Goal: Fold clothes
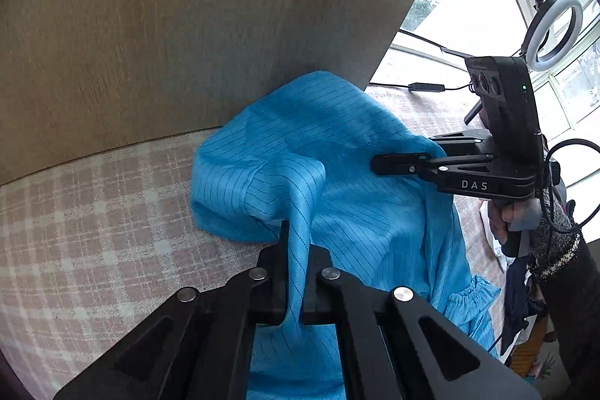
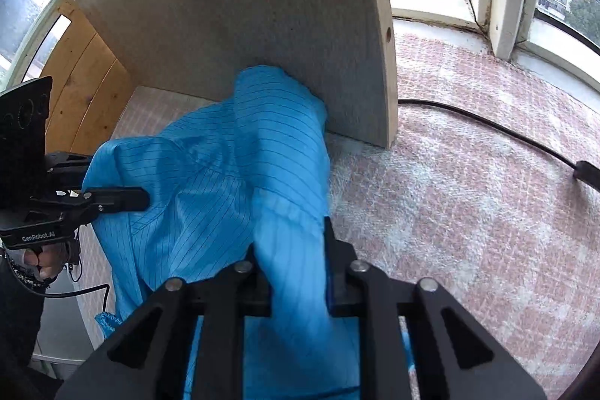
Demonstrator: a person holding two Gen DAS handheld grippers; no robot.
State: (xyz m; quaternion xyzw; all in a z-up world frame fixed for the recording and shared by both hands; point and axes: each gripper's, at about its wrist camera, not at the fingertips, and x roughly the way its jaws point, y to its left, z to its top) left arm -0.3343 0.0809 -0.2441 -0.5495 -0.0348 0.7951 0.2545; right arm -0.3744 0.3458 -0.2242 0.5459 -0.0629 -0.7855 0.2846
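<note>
**Both grippers pinch the blue garment**

No containers are in view. A blue garment point(image 1: 337, 145) with thin dark stripes lies bunched on a pink checked cloth point(image 1: 93, 212), its far end pushed up against a grey-brown upright board point(image 1: 187, 25).

The left gripper point(image 1: 298, 250) is closed tight on a raised fold of the garment; the fabric runs up between its jaws and drapes down over the gripper body. In the right wrist view the same gripper point(image 2: 144, 199) comes in from the left edge, its fingers laid against the cloth.

The right gripper point(image 2: 292, 250) is likewise closed, with a thick bunch of the garment clamped between its jaws. From the left wrist view it point(image 1: 375, 164) reaches in from the right, fingers together, the fabric draped around them.

A black cable point(image 2: 487, 126) crosses the checked cloth to the right of the board, and a ring light point(image 1: 555, 29) stands by the window.
</note>
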